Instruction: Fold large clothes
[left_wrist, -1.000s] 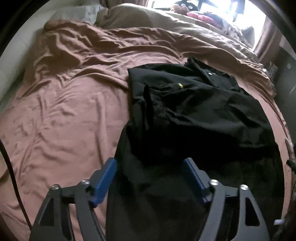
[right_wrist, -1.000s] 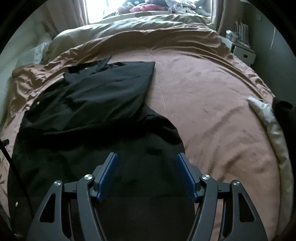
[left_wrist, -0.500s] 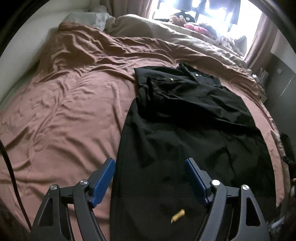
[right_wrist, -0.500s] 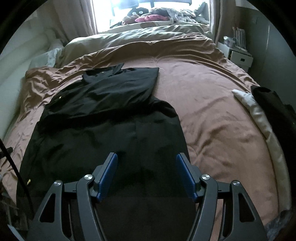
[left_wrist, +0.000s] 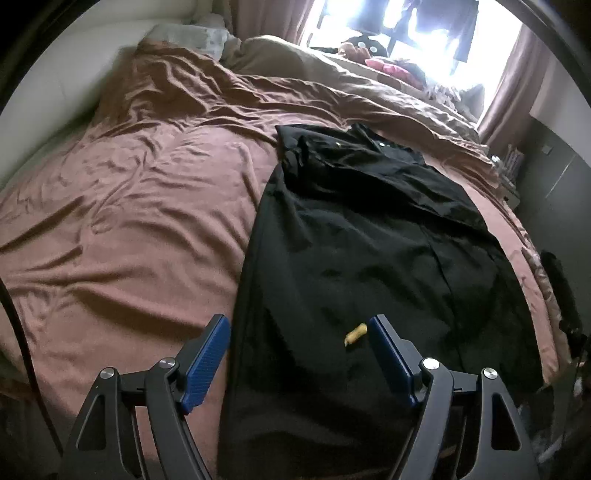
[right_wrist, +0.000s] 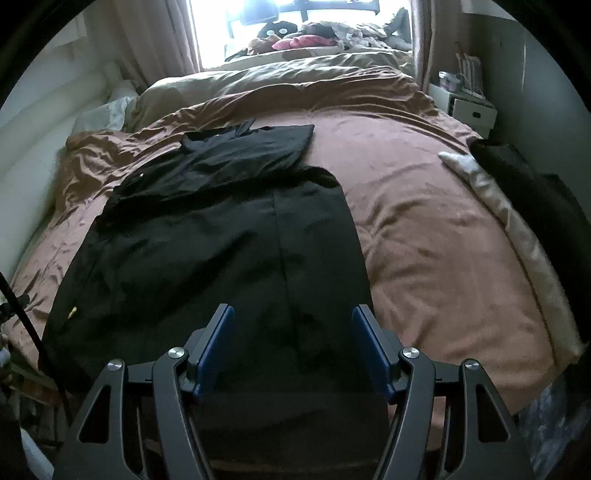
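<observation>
A large black garment (left_wrist: 369, 251) lies flat on the brown bed, its sleeves folded across the far part; it also shows in the right wrist view (right_wrist: 229, 240). A small yellow tag (left_wrist: 355, 333) sits on its near hem. My left gripper (left_wrist: 299, 350) is open and empty above the garment's near left part. My right gripper (right_wrist: 293, 345) is open and empty above the near right part of the hem.
The brown bedsheet (left_wrist: 129, 221) is wrinkled to the left. A beige duvet (right_wrist: 280, 77) is piled at the far end under a bright window. A white cloth (right_wrist: 498, 206) and a dark garment (right_wrist: 535, 184) lie at the bed's right edge. A white nightstand (right_wrist: 469, 107) stands beyond.
Both grippers have pulled back and up from the garment, so more of it and its near hem show. Both stay open and empty.
</observation>
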